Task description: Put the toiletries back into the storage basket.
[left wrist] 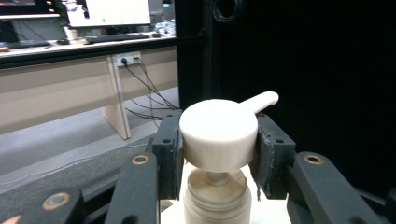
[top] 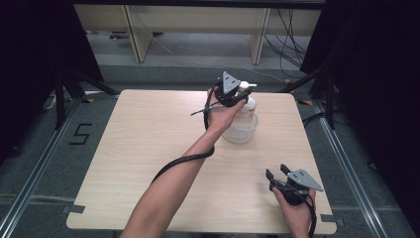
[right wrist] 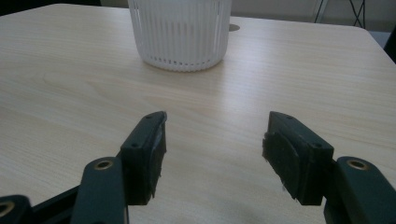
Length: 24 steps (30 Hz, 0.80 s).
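Left gripper (left wrist: 218, 154) is clamped on the pump head (left wrist: 219, 135) of a pump bottle (top: 246, 106); both pads press the sides of the white round cap, with the nozzle (left wrist: 259, 101) pointing away past the far pad. Below the head, the left gripper view shows the pump stem and the bottle's collar (left wrist: 217, 198), so the grip is on the head alone, not the bottle body. In the high view the bottle stands upright inside a white ribbed basket (top: 241, 131), toward the far right part of the table (top: 148, 163); the left hand (top: 223, 111) reaches in from the near side, over the basket. Right gripper (right wrist: 212, 149) has its jaws spread with nothing between them, just bare tabletop. It sits low near the table's near-right corner, well apart from the basket, and points toward it. The basket's ribbed wall (right wrist: 180, 32) shows straight ahead in the right gripper view.
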Tool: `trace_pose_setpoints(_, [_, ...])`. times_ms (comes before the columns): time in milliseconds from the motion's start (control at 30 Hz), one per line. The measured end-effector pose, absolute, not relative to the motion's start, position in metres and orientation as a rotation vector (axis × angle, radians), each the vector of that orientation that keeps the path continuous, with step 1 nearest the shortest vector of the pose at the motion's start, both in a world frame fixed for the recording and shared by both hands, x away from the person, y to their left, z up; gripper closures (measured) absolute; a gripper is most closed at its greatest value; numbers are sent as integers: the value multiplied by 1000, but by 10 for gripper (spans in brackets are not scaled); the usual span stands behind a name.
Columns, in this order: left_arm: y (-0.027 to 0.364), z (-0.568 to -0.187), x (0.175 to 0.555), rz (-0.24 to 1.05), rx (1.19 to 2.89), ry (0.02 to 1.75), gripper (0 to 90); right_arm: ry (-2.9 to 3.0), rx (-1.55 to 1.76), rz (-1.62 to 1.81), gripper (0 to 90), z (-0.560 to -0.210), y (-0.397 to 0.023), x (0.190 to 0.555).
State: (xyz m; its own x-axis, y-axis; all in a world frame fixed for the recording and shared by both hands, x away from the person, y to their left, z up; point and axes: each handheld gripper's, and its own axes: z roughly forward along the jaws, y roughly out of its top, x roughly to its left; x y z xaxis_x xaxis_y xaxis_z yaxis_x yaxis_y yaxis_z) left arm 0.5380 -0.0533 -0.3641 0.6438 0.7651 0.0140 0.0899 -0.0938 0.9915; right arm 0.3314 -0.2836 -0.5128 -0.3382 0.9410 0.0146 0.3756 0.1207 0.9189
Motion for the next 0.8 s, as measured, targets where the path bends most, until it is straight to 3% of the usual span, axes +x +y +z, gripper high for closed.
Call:
trace_pose_setpoints(133, [-52,-365,539,668,1603,734,554,1801,1269,1208,391,-513,-284,331])
trace_pose_setpoints(367, [-54,-367,537,660,1621,733,427,1799,1279,1198,391,-512,-284,330])
trace_pose_setpoints(533, [-47,-364,531,666,1632,726,281,1785,1329,1227,391,-513,-281,328])
trace_pose_setpoints(800, [-11,-368,500,607,1674,682,220,1785,1273,1201,389,-512,-285,330])
